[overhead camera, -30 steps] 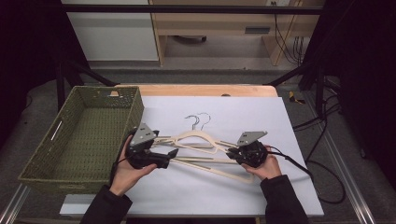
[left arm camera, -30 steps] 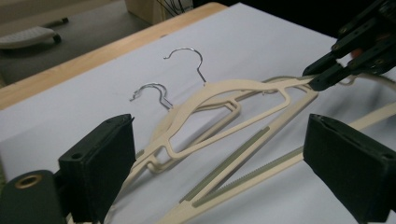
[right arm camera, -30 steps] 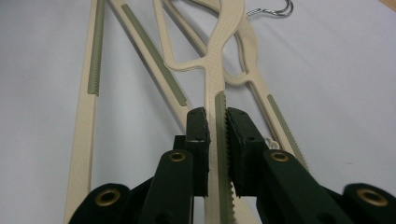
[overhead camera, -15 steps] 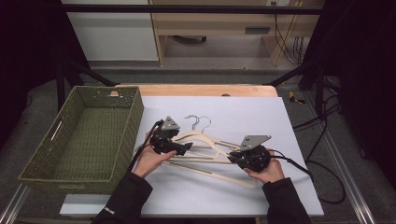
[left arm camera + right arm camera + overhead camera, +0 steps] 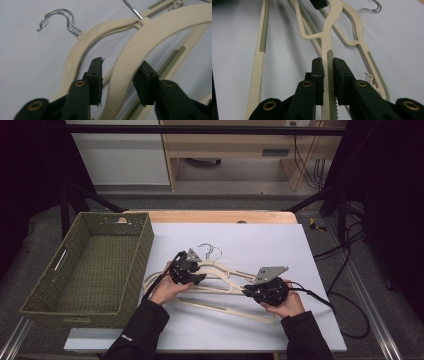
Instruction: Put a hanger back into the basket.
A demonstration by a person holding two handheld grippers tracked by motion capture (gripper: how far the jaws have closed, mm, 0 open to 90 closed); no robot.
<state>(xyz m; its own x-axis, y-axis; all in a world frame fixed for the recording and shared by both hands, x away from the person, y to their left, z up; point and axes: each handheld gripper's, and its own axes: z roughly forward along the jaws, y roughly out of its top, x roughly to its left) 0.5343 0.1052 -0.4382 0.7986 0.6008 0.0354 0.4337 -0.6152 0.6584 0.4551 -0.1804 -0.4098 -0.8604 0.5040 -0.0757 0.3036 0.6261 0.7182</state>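
Two cream hangers (image 5: 226, 271) with metal hooks (image 5: 210, 251) lie stacked on the white tabletop. My left gripper (image 5: 199, 279) sits at their left shoulder, near the hooks. In the left gripper view the top hanger's curved arm (image 5: 130, 57) runs between the jaws of the left gripper (image 5: 121, 67). Those jaws have just been closing, and a gap still shows at the left pad. The lower hanger (image 5: 75, 57) lies beside it. My right gripper (image 5: 246, 292) is shut on the top hanger's right arm (image 5: 329, 27), with the right gripper's (image 5: 327, 62) pads pressing its ribbed strip.
A green wicker basket (image 5: 145, 245) stands empty at the table's left. A wooden strip borders the white board (image 5: 280, 245) at the back. Cables trail off the right edge. A loose hanger bar (image 5: 225, 309) lies toward the front.
My left gripper moved right along the hangers from their left end to the shoulder near the hooks and sank. Its jaws narrowed around the top hanger's arm. The right gripper stayed put.
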